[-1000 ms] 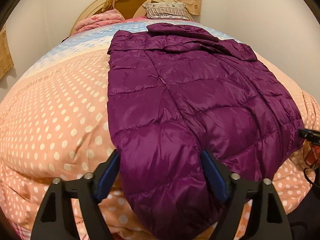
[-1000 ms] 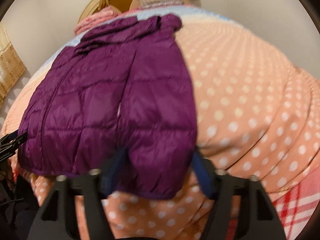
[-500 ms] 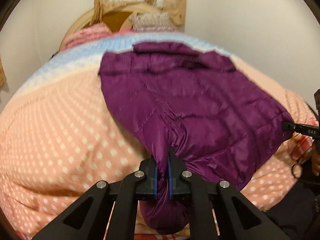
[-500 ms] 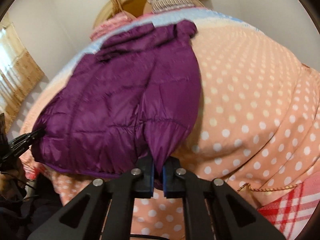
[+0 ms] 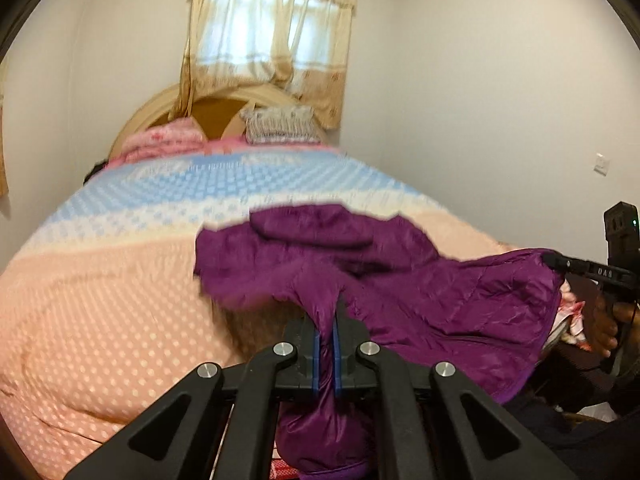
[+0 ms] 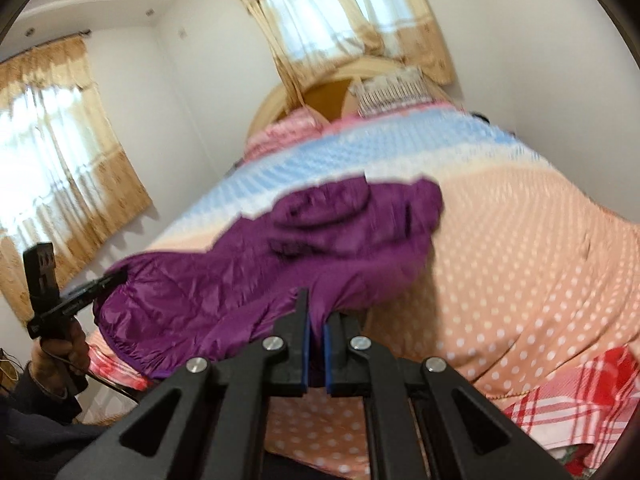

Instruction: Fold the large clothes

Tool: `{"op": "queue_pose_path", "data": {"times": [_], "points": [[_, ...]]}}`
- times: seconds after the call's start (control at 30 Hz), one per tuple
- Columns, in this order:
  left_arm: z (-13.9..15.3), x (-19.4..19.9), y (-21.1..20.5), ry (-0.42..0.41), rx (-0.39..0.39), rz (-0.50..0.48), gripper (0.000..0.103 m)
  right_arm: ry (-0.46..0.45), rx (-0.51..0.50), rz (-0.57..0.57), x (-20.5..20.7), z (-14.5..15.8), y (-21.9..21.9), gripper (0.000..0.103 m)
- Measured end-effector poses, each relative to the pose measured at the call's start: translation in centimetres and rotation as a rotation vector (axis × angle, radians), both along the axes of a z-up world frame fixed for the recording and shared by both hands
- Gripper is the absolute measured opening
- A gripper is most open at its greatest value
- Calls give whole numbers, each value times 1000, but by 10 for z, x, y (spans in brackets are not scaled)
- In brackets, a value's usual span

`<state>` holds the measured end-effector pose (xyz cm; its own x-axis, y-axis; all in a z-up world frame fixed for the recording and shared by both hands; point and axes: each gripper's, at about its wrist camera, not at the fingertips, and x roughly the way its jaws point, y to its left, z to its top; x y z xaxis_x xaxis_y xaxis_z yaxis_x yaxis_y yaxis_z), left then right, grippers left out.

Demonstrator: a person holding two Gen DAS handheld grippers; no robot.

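Note:
A purple quilted jacket lies on the bed with its near hem lifted off the cover. My left gripper is shut on the jacket's hem at its left corner; fabric hangs below the jaws. My right gripper is shut on the hem at the right corner of the jacket. Each gripper shows in the other's view, the right gripper at the far right, the left gripper at the far left. The collar end rests bunched on the bed.
The bed has a peach dotted cover with a blue band further back. Pillows and a round headboard stand at the far end under a curtained window. A red plaid cloth hangs at the bed's near right corner.
Both grippers closed on the jacket's near hem and lifted it. The hem has risen off the bed and the jacket is bunching toward the headboard.

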<state>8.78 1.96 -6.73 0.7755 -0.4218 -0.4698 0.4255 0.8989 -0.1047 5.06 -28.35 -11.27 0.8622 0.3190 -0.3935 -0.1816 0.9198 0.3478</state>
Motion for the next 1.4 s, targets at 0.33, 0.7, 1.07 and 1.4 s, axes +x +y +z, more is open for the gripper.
{"op": "queue_pose_path", "data": {"times": [0.33,0.7,1.07,1.4], "points": [[-7,84,16,19,35,10,3,-120,-6,-66,83,33,-12,7],[-64,244,27,180,-25,97,9,25,-44,-181,257,-8,-8,7],[-54,253,28,-12,34,280,102,211,-38,-222,345,-55,-17,9],[-71,278,-18,45,169,327,102,188,5,-271,363,-44,-2,71]]}}
